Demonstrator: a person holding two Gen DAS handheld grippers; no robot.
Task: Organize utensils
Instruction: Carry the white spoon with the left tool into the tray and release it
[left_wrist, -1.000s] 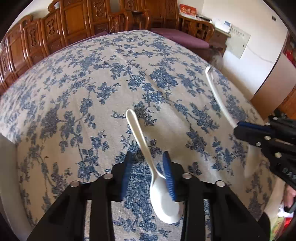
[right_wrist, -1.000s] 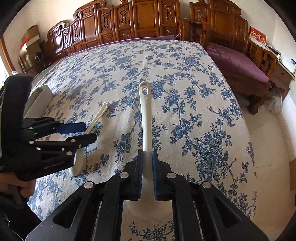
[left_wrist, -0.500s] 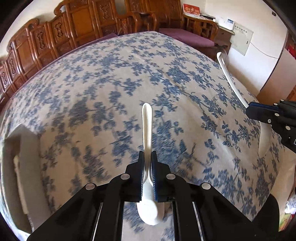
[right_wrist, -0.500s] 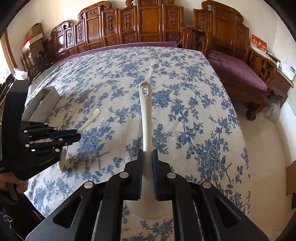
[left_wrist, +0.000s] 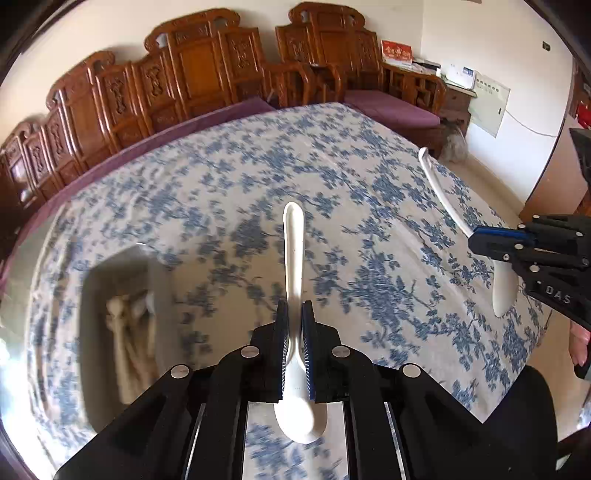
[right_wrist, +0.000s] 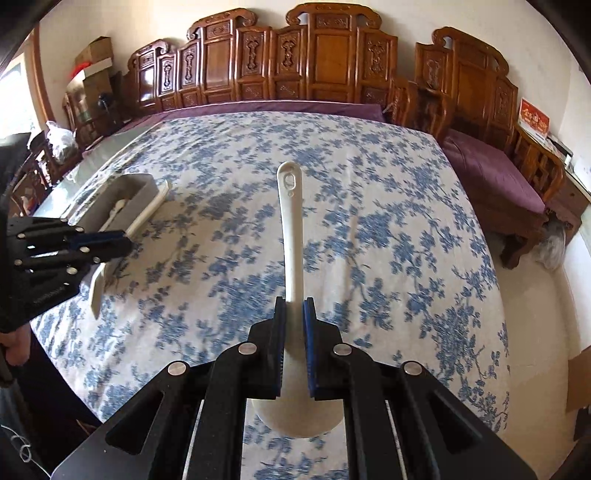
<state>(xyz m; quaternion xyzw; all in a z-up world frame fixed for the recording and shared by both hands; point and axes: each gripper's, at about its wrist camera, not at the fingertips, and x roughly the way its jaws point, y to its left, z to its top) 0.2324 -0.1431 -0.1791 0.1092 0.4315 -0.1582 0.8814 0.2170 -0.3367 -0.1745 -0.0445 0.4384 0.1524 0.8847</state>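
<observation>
Tray (left_wrist: 92, 291) is sitting at the left on the table (left_wrist: 229, 177), on the blue-flowered cloth; pale utensils (left_wrist: 125, 332) are lying inside it, blurred, kind not clear

Left tool (left_wrist: 294, 325) is gripping a small white spoon (left_wrist: 294, 258) near the bowl end, blue pads pressing both sides; handle is pointing away from the camera, bowl is hanging under the jaws toward the camera. The spoon is riding above the cloth, just right of the tray. In the right wrist view the same tool (right_wrist: 122, 242) is showing at the left edge with the spoon handle reaching up over the tray (right_wrist: 122, 192)

Right tool (right_wrist: 294, 321) is clamping a larger white spoon (right_wrist: 291, 229) at the neck, handle with a hole at its tip pointing ahead, bowl under the jaws. It is being carried over the right half of the table, well apart from the tray

Carved wooden chairs (right_wrist: 325, 55) are lining the far side, purple cushions (right_wrist: 491, 173) at the right
</observation>
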